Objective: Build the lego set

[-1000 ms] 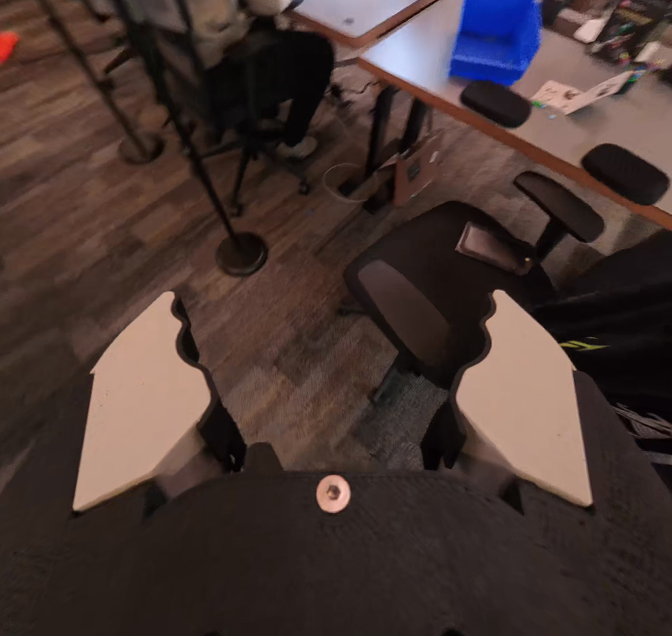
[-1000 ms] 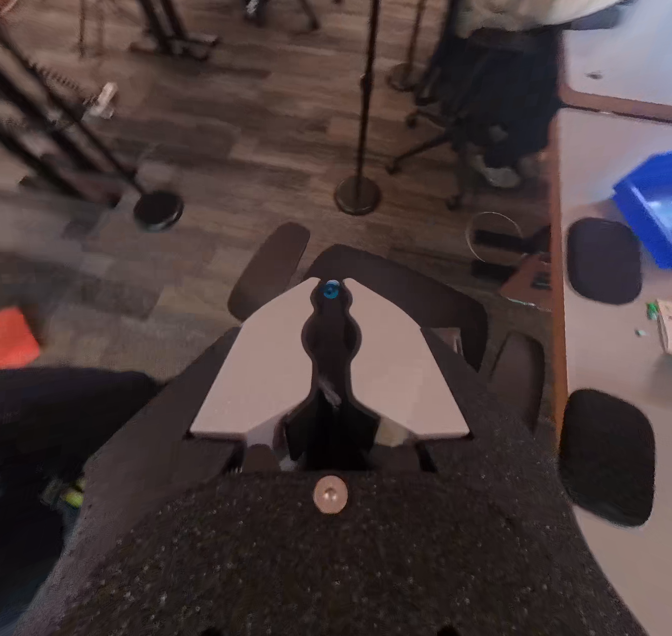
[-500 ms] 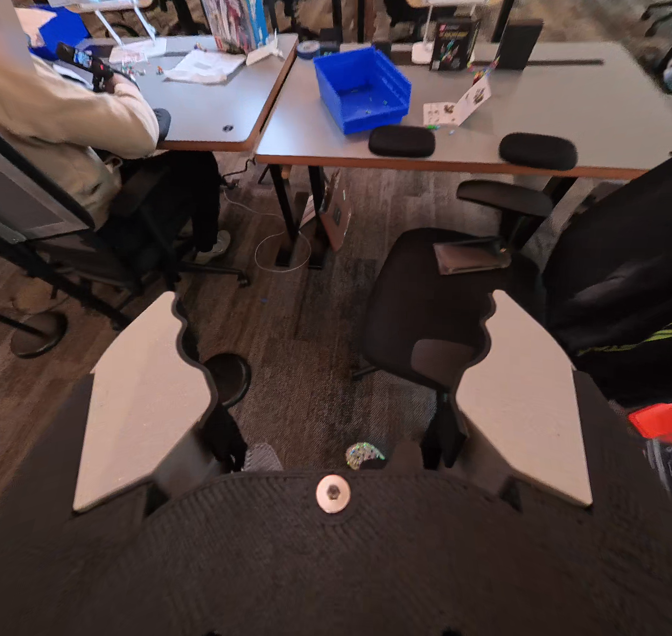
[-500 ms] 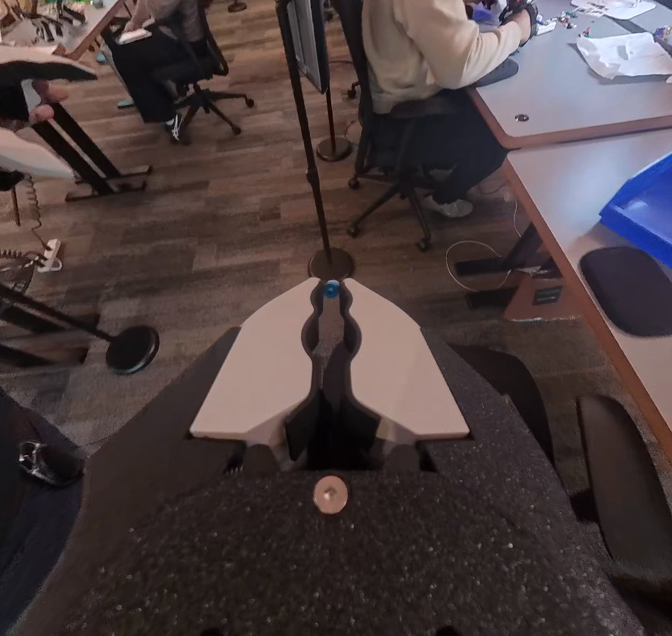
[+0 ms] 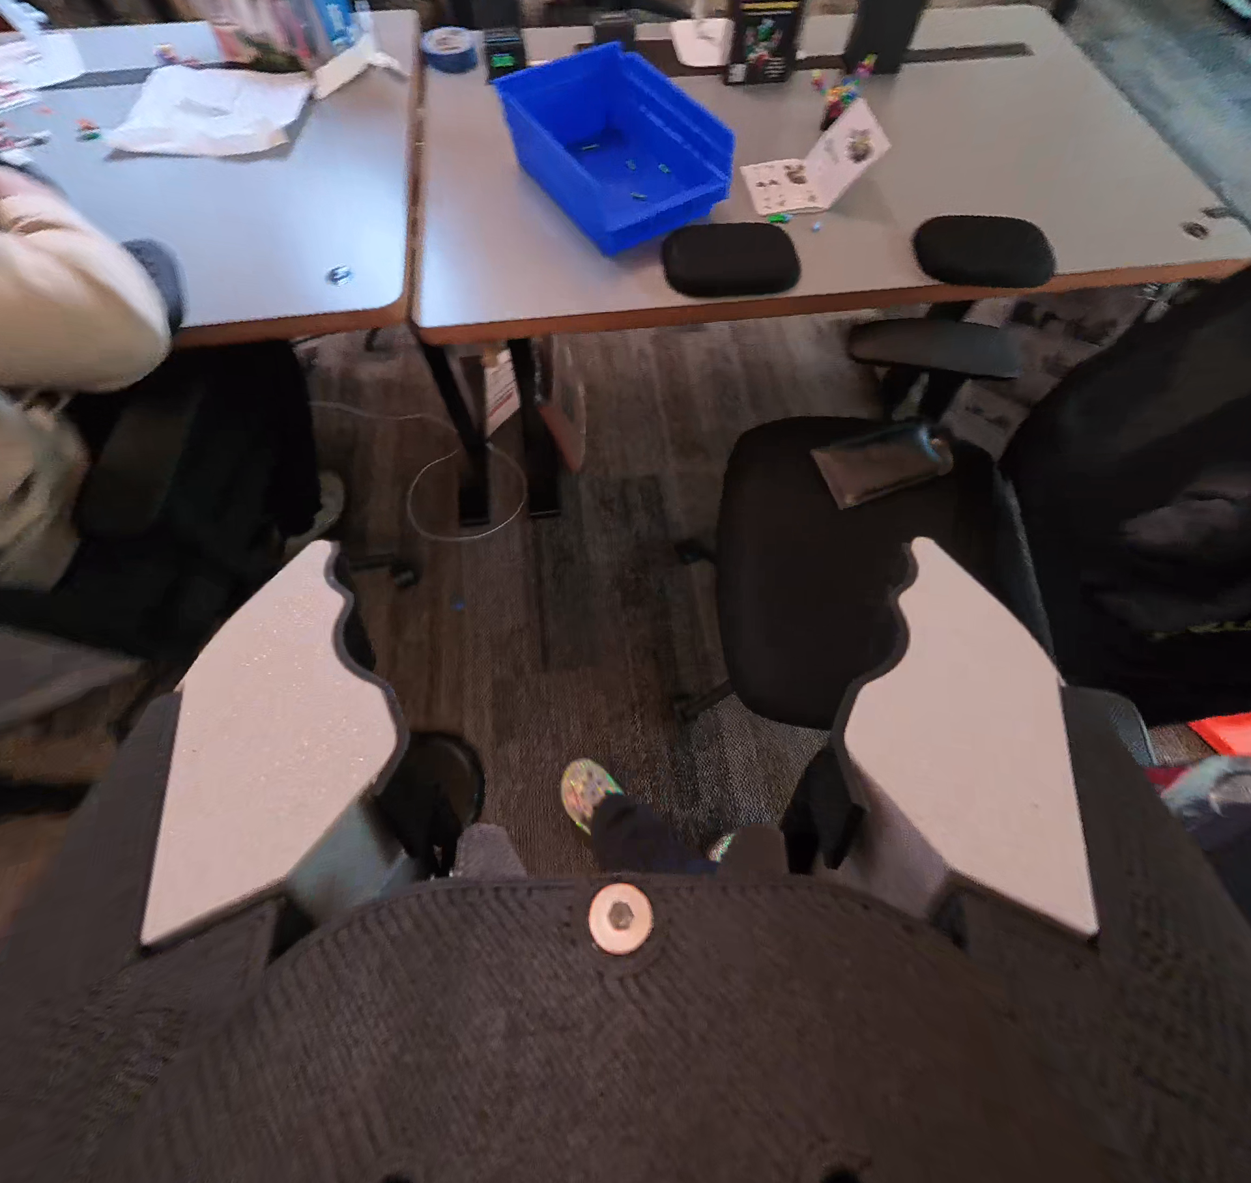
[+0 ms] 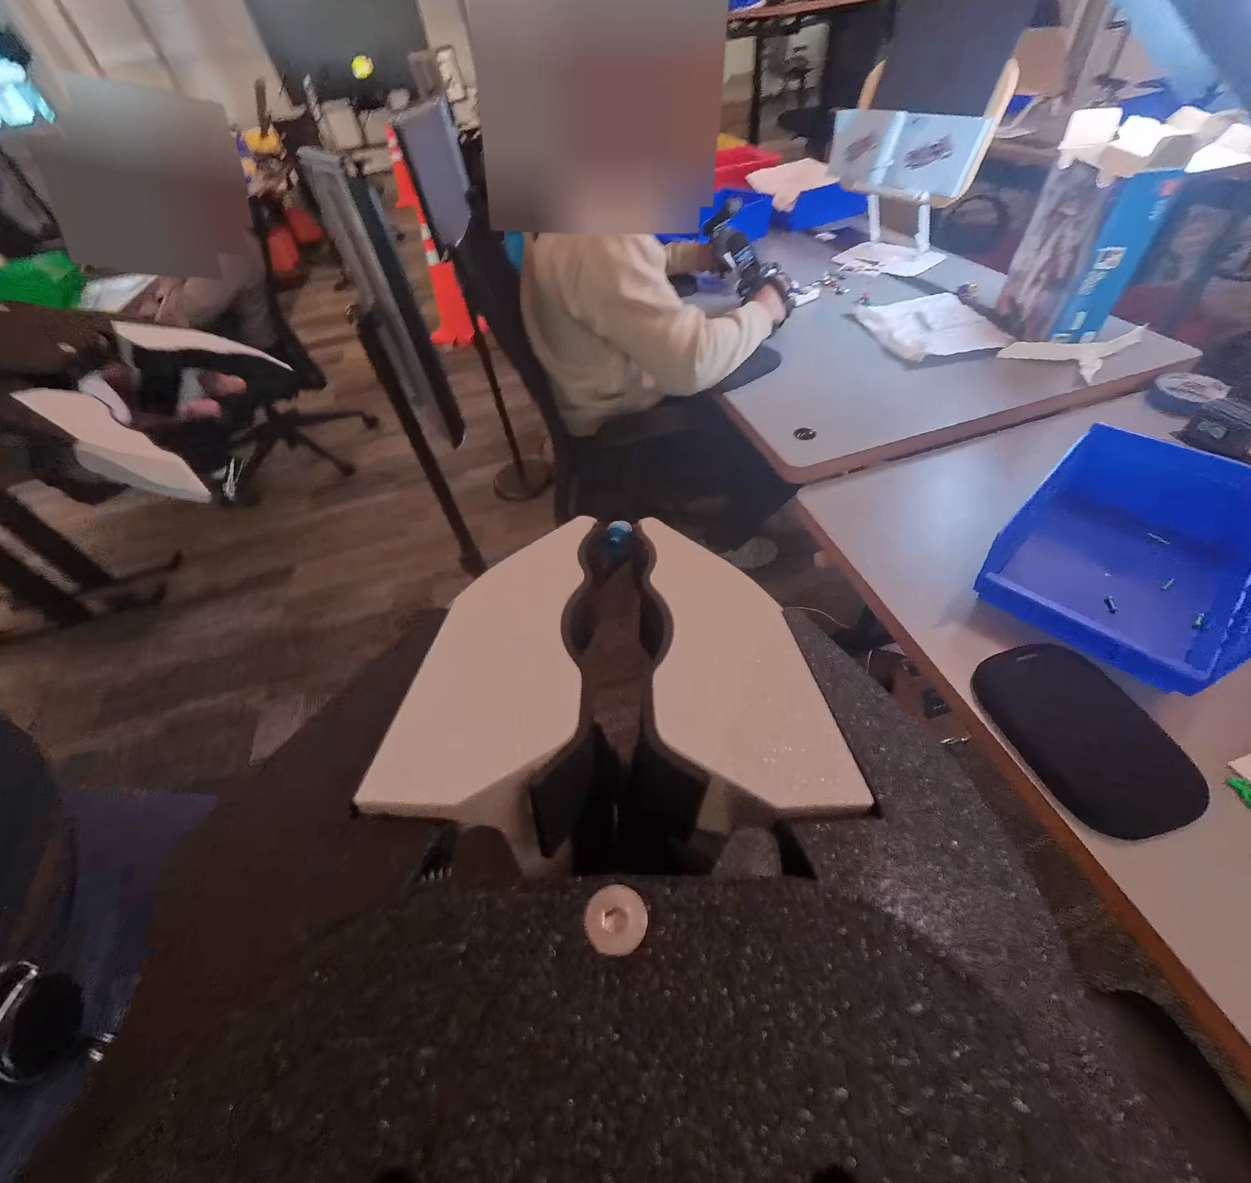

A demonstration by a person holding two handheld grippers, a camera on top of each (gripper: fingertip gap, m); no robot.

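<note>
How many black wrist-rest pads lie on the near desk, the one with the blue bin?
2. One black pad lies at the near edge of the desk, just beside the blue bin. The second lies farther right along that edge.

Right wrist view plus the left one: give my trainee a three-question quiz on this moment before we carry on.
1. True or false: the left gripper is shut on a brick.
2. What does the right gripper pinch at its tips?
A. a small blue piece
B. a roll of tape
C. the booklet
3. Fill in: the blue bin sits on the ____, behind a black wrist pad.

Key
1. False: its jaws stand wide apart, with only floor and chair between them.
2. A: the small blue piece sits between the nearly closed tips.
3. desk.
</note>
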